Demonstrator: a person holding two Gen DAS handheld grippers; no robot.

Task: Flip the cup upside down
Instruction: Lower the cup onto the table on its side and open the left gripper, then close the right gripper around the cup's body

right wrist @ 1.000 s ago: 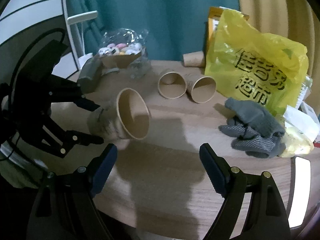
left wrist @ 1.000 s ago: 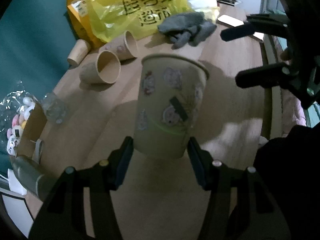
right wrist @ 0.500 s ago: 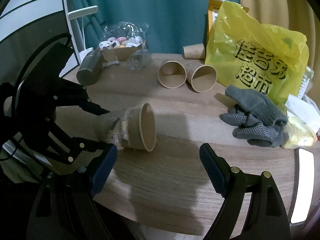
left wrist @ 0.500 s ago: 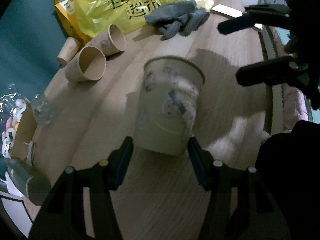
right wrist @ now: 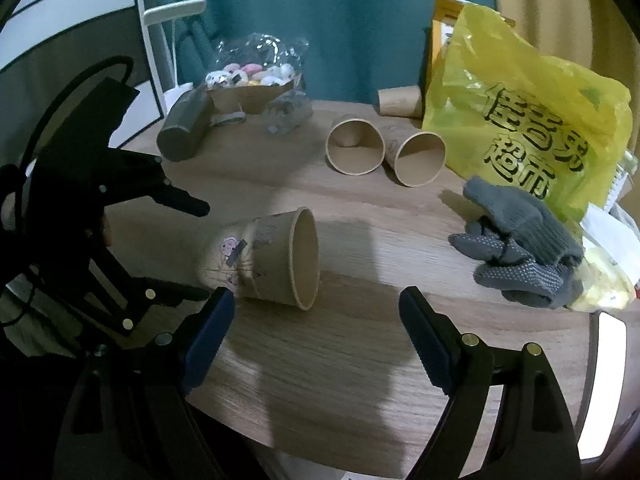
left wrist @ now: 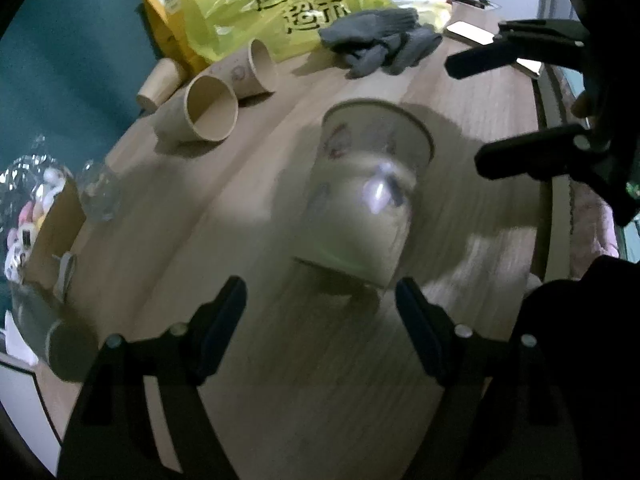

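Observation:
A printed paper cup (right wrist: 264, 258) lies on its side on the wooden table (right wrist: 360, 344), its mouth toward the right; it shows blurred in the left wrist view (left wrist: 364, 200). My left gripper (left wrist: 320, 308) is open, its fingers apart on either side of the cup's base and not touching it; it also shows in the right wrist view (right wrist: 196, 248). My right gripper (right wrist: 316, 332) is open and empty above the table's near edge, just in front of the cup; it also shows in the left wrist view (left wrist: 468, 108).
Two more paper cups (right wrist: 352, 148) (right wrist: 418, 158) lie on their sides at the back. A yellow plastic bag (right wrist: 524, 120), grey gloves (right wrist: 520, 240), a cardboard roll (right wrist: 398, 100), a dark bottle (right wrist: 184, 126) and a bag of sweets (right wrist: 252, 76) ring the table.
The left gripper has opened and let go of the cup, which has dropped onto its side on the table. The left gripper has drawn back a little. The right gripper has stayed open.

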